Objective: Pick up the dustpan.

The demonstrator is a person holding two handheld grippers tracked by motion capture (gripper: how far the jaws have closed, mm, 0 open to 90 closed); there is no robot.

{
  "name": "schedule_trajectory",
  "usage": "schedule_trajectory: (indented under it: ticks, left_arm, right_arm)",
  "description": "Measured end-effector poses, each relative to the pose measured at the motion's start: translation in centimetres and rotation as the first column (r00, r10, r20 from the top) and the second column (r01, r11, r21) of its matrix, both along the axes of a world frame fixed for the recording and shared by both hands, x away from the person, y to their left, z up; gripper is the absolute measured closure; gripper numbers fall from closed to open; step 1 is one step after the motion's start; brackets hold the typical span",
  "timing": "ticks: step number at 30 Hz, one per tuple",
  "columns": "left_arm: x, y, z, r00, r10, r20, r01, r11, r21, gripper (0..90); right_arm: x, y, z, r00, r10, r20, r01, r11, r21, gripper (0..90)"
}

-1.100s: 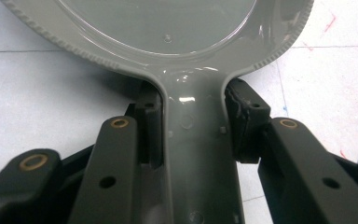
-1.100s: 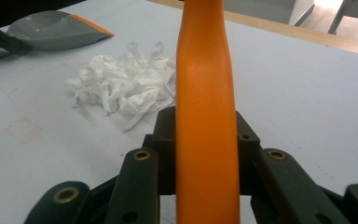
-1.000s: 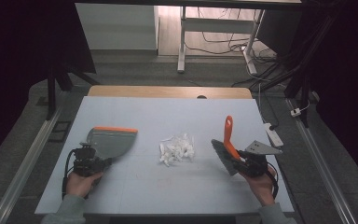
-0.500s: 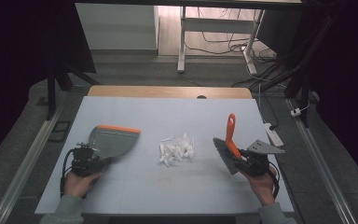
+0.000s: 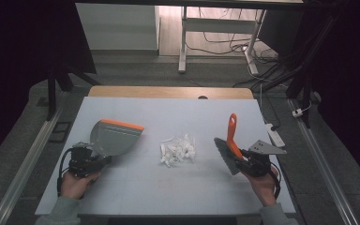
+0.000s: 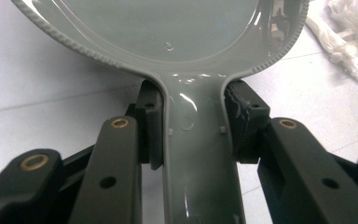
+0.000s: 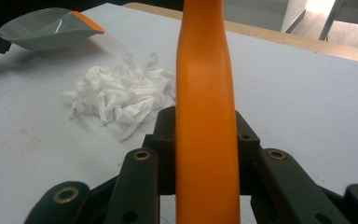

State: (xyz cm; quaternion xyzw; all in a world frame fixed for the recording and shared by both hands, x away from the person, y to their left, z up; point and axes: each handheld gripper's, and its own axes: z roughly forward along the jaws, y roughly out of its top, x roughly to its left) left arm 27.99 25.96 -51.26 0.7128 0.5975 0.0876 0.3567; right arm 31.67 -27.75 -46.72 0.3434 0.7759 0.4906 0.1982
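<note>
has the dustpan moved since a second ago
No. In the high view the dustpan, clamped in the left gripper, sits as before, left of the paper scraps, its orange lip pointing at them with the same gap.

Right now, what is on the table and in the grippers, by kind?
Dustpan: 1, in the left gripper
Brush: 1, in the right gripper
Pile of paper scraps: 1
Total: 3
</note>
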Motion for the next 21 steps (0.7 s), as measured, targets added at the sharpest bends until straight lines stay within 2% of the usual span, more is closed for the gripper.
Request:
schedule_trajectory:
  ticks: [4,13,21]
  left_arm:
    - [-0.1,0.3,0.3,0.9991,-0.027,0.032,0.027,0.9996,-0.004,61.3]
    - [-0.7,1.3,1.1,0.9949,-0.039,0.093,0.040,0.9991,-0.010,61.3]
    - [-1.0,1.9,1.4,0.9894,-0.073,0.125,0.077,0.9967,-0.025,61.3]
  right_arm:
    - [0.2,0.0,0.1,0.9999,-0.010,-0.002,0.010,0.9999,0.008,70.2]
    - [-0.1,0.3,0.1,1.0000,-0.001,-0.001,0.001,0.9999,0.011,70.2]
    - [0.1,0.1,0.1,1.0000,-0.006,0.000,0.006,0.9999,0.012,70.2]
